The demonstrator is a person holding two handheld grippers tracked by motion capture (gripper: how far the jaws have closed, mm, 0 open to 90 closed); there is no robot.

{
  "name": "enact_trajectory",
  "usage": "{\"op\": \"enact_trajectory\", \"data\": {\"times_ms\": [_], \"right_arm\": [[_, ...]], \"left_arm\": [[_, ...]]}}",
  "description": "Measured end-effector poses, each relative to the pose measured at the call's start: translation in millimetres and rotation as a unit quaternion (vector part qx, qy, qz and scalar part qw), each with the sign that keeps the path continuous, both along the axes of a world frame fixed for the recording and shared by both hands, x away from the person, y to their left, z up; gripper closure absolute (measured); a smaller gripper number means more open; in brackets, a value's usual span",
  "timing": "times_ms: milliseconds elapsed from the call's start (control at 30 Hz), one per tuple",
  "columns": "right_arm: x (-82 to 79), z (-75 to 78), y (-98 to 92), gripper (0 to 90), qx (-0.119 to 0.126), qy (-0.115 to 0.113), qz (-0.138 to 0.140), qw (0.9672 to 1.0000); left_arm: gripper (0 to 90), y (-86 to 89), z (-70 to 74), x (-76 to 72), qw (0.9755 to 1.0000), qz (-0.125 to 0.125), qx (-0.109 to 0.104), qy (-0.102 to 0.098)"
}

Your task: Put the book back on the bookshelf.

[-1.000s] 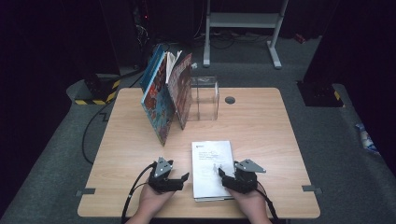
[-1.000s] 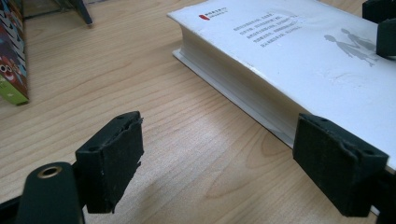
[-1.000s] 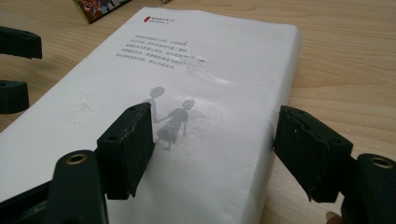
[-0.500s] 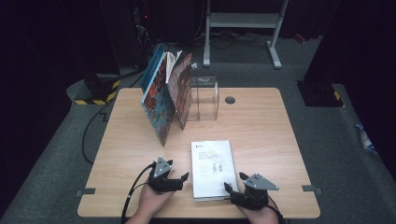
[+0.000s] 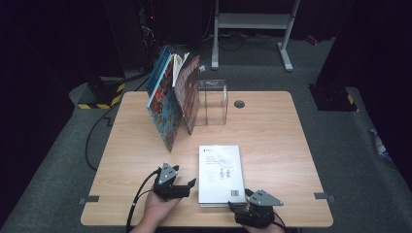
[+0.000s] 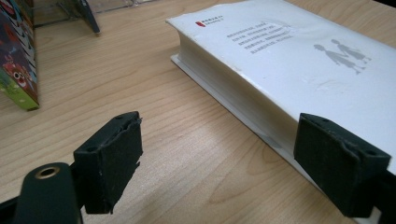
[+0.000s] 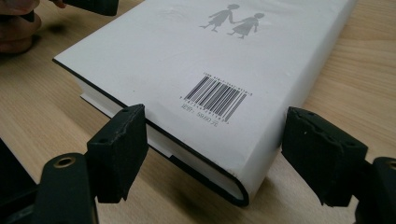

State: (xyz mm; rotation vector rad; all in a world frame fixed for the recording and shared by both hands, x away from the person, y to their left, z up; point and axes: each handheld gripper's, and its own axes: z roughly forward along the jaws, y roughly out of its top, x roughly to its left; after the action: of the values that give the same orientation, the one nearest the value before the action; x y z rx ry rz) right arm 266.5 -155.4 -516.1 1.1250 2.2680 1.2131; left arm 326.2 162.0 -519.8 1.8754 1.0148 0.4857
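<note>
The white book [image 5: 220, 174] is lying flat near the front edge of the table [image 5: 286, 145], its long axis running away from the person. The right gripper [image 5: 239, 208] is sitting at the book's near right corner, its fingers [image 7: 119, 151] having just been opening, and now straddling that corner without pressing. The left gripper [image 5: 188, 185] is waiting just beside the left long edge, fingers [image 6: 112, 158] released.

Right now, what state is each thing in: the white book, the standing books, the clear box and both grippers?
White book: closed, flat on the table, back cover up.
Standing books: upright, leaning, fanned open at the top.
Clear box: upright beside them.
Left gripper: open, at the book's left edge.
Right gripper: open, jaws just opening, at the book's near right corner, not gripping.
</note>
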Motion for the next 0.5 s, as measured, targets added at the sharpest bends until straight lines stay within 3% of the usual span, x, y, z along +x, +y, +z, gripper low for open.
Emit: {"op": "enact_trajectory", "data": {"times_ms": [300, 367, 433, 500], "right_arm": [[14.2, 1.1, 13.7, 19.9, -0.008, -0.001, 0.008, 0.9999], [14.7, 4.4, 11.8, 26.3, -0.008, -0.005, 0.015, 0.9998], [12.3, 10.9, 4.0, 27.6, 0.018, -0.014, 0.019, 0.9996], [12.6, 16.1, -2.5, 28.3, 0.023, -0.027, 0.007, 0.9994]], "left_arm": [[16.0, 2.9, 7.4, 0.7, 0.9997, -0.003, -0.023, 0.004], [16.1, 2.4, 10.4, 2.1, 0.9996, -0.006, -0.026, 0.003], [16.2, 0.5, 13.8, 3.8, 0.9991, -0.010, -0.040, 0.009], [16.2, -4.0, 17.8, 6.8, 0.9991, -0.014, -0.038, 0.008]]}}
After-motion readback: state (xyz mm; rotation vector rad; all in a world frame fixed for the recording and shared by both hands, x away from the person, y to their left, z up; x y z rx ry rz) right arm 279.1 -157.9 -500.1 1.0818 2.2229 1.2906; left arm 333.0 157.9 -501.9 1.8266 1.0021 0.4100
